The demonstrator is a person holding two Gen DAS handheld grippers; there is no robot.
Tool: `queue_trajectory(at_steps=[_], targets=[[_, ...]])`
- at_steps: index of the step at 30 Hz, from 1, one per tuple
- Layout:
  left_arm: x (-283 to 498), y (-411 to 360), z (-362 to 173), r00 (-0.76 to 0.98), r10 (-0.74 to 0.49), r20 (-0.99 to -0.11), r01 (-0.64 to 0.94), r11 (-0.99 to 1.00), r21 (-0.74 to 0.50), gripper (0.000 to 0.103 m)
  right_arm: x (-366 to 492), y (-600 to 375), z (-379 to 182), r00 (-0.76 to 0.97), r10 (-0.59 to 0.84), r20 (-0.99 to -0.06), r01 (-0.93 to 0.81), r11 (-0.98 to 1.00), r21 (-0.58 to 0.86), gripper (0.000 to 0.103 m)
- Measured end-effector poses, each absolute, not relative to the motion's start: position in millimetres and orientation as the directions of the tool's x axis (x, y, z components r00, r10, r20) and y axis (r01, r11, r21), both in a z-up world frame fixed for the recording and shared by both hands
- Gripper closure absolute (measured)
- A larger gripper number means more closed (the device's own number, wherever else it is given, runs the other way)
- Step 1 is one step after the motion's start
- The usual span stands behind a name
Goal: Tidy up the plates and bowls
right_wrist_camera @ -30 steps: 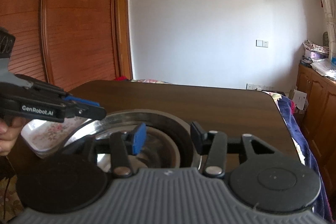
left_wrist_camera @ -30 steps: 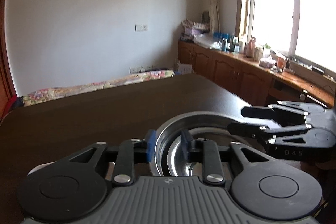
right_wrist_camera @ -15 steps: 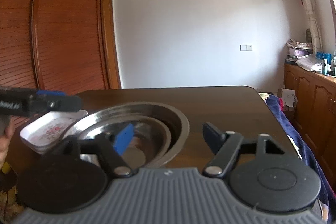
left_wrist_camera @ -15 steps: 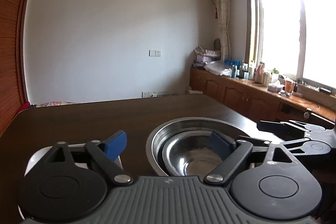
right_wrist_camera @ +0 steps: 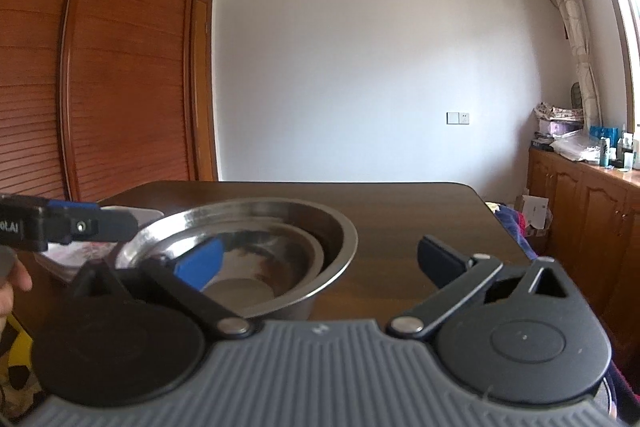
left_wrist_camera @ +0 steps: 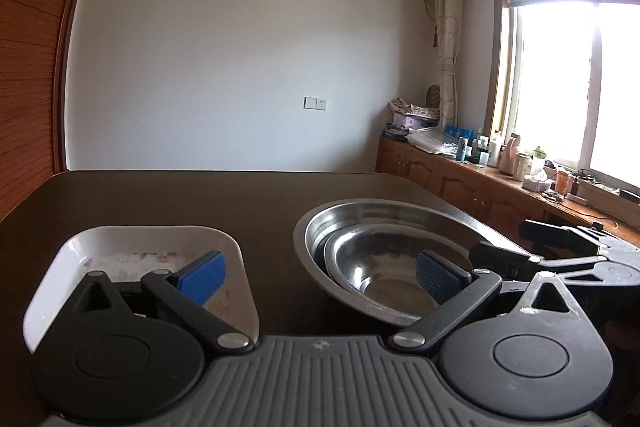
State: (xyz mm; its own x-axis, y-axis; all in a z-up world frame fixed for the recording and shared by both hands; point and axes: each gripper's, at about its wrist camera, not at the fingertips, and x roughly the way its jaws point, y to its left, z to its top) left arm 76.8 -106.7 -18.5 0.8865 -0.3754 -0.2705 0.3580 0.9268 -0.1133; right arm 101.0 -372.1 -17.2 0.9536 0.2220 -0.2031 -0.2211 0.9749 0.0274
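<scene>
Opening wide, both tools [left_wrist_camera: 320, 275] [right_wrist_camera: 320, 259] released steel bowls [left_wrist_camera: 384, 259] (seemingly nested).

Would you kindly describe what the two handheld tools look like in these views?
Both match. The left tool has a grey ribbed body, two round black discs and black linkage arms with silver pivot pins; its fingertips carry blue pads. The right tool has the same build, showing a blue pad on one finger. Seen side-on from the right wrist, the left tool bears white lettering, cut off at the edge. No sleeves or cables are visible.
</scene>
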Motion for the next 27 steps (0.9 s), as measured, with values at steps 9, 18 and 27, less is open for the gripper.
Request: queue_trajectory(at_steps=[9, 18, 27], targets=[[74.8, -111.1, -27.2, 0.889, -0.369, -0.270, 0.357, 0.929, -0.094, 0.000, 100.7, -374.9, -17.7, 0.953, 0.224, -0.202, -0.224, 0.974, 0.024, 0.000], [82.6, -116.0, -30.3, 0.873, -0.378, -0.307, 0.363, 0.925, -0.108, 0.013, 108.0, -374.3, -21.5, 0.942, 0.244, -0.230, -0.236, 0.970, 0.063, 0.008], [89.7, -121.1, -31.4, 0.849, -0.409, -0.335, 0.390, 0.912, -0.126, 0.029, 114.2, -374.5, -24.7, 0.920, 0.268, -0.287, -0.247, 0.963, 0.108, 0.042]])
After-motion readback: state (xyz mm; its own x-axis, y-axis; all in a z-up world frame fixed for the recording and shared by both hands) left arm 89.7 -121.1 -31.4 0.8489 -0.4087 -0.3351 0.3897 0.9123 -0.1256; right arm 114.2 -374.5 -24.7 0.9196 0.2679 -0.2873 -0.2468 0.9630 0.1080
